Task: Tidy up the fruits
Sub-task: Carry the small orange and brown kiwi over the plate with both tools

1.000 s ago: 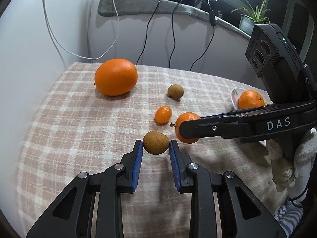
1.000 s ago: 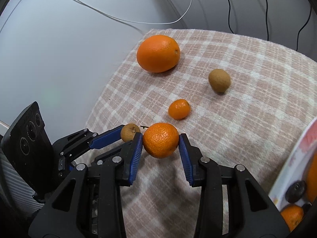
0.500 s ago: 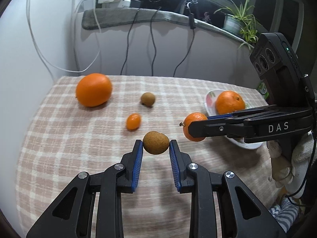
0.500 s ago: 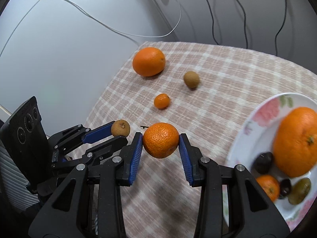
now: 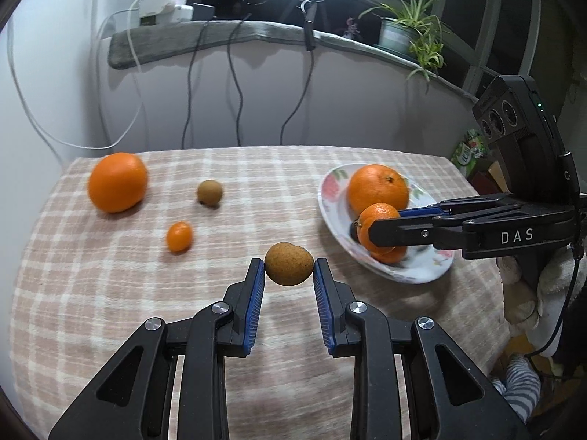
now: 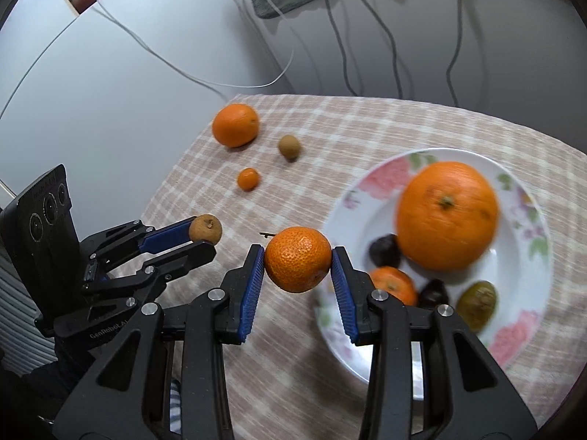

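My left gripper (image 5: pixel 289 269) is shut on a small brown round fruit (image 5: pixel 289 264) and holds it above the checked cloth. My right gripper (image 6: pixel 298 259) is shut on a mandarin (image 6: pixel 298 258) at the near rim of the floral plate (image 6: pixel 528 267). In the left wrist view the mandarin (image 5: pixel 379 216) is over the plate (image 5: pixel 330 198). The plate holds a big orange (image 6: pixel 447 214), a small mandarin (image 6: pixel 394 288), two dark fruits and a green-brown fruit (image 6: pixel 477 304). On the cloth lie a large orange (image 5: pixel 117 187), a brown fruit (image 5: pixel 210 193) and a kumquat (image 5: pixel 179 236).
The table with the checked cloth (image 5: pixel 110 293) stands against a white wall. Cables (image 5: pixel 234 84) hang down the wall behind it. A potted plant (image 5: pixel 407 33) sits on the ledge above. The table edge drops off at the right.
Both grippers have lifted and moved right, towards the plate, each with its fruit. The mandarin has moved from the cloth's middle to the plate's near rim.
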Demonstrator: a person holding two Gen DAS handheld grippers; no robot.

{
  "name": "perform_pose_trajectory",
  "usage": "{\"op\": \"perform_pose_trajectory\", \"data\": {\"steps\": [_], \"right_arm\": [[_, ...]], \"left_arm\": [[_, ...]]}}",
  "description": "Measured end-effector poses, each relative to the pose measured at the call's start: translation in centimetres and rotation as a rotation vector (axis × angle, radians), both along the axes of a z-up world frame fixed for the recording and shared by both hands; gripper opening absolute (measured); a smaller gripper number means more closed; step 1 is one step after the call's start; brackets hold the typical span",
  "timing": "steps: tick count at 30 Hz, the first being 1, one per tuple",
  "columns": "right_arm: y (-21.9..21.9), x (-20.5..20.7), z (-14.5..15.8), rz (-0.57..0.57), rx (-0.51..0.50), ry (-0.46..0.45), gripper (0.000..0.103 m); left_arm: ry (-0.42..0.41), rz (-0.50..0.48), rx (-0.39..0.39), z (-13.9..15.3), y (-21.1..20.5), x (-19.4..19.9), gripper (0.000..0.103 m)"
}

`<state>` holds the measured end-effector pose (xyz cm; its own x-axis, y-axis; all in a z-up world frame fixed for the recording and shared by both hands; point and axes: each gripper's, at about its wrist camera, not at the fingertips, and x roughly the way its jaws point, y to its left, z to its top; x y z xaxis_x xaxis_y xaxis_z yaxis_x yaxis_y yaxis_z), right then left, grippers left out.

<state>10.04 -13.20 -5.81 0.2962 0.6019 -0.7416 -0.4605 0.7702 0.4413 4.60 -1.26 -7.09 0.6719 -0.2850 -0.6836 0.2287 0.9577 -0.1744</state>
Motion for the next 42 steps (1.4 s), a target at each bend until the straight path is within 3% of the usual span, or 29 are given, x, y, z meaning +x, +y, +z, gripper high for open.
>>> {"op": "perform_pose_trajectory", "data": {"steps": [24,42], "right_arm": [[-9.1,-0.1,0.0,-0.169,-0.074,-0.047,0.039],[-11.5,0.7,-1.2,-0.215,-0.119,-0.040,0.039]], "left_arm": [[0.026,-0.086,-0.003,-0.5,-4.9,1.8,0.026],[0.048,-0.101,-0.001,-0.8,-6.2,2.6,0.026]]}}
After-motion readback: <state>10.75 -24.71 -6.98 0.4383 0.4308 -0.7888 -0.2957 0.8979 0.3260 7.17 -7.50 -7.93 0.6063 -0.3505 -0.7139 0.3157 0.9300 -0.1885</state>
